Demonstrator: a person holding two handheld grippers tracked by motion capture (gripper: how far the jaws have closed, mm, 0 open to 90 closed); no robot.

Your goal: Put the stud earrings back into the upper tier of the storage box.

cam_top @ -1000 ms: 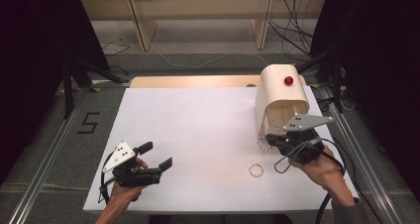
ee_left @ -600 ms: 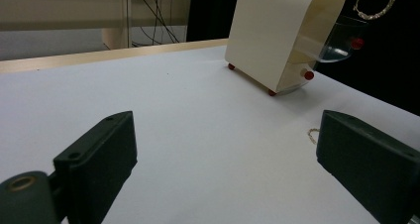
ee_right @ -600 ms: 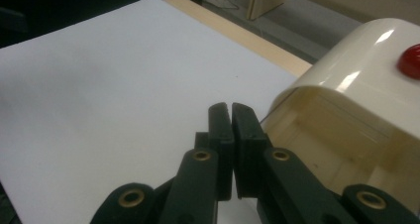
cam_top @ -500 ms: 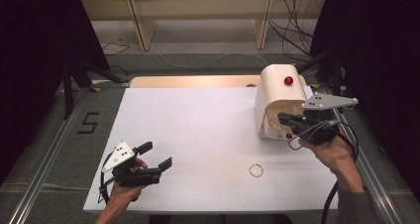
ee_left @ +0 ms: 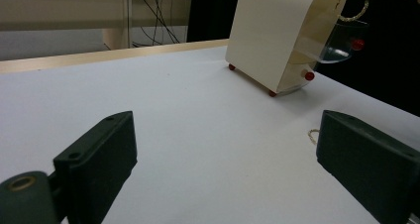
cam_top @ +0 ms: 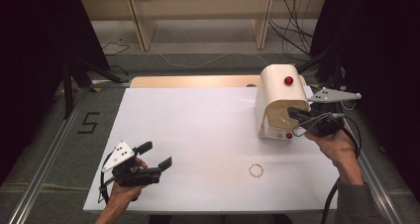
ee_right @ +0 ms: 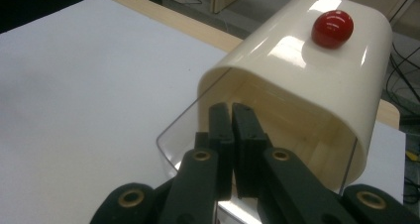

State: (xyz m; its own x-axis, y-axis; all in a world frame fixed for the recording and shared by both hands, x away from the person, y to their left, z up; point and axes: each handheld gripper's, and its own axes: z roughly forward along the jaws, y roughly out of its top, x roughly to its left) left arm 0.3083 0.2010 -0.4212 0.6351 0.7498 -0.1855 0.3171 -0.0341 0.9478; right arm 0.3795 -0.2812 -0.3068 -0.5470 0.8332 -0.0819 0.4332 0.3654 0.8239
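A cream box [cam_top: 275, 92] with a red knob [cam_top: 288, 80] on top stands at the table's right, its mouth toward the person. My right gripper [cam_top: 291, 112] is shut, with its tips at that mouth. A thin gold ring [cam_top: 285, 116] hangs at the tips; the same ring [ee_left: 354, 6] hangs in the air by the box [ee_left: 267, 30]. Seen along its own jaws, the right gripper [ee_right: 232, 107] reaches over a clear flap [ee_right: 183, 135], and the ring is hidden there. A second gold ring [cam_top: 256, 170] lies flat on the white table. My left gripper [cam_top: 157, 153] stands open near the front left.
The white table top [cam_top: 198, 130] has a wooden strip [cam_top: 193, 81] along its far edge. The box stands on small red feet [ee_left: 309, 76]. The second ring [ee_left: 313, 135] peeks out beside my left gripper's [ee_left: 223, 149] jaw. Cables and shelf legs lie beyond the table.
My right gripper has risen from the table in front of the box and moved up to its mouth. The left gripper and the ring on the table have not moved.
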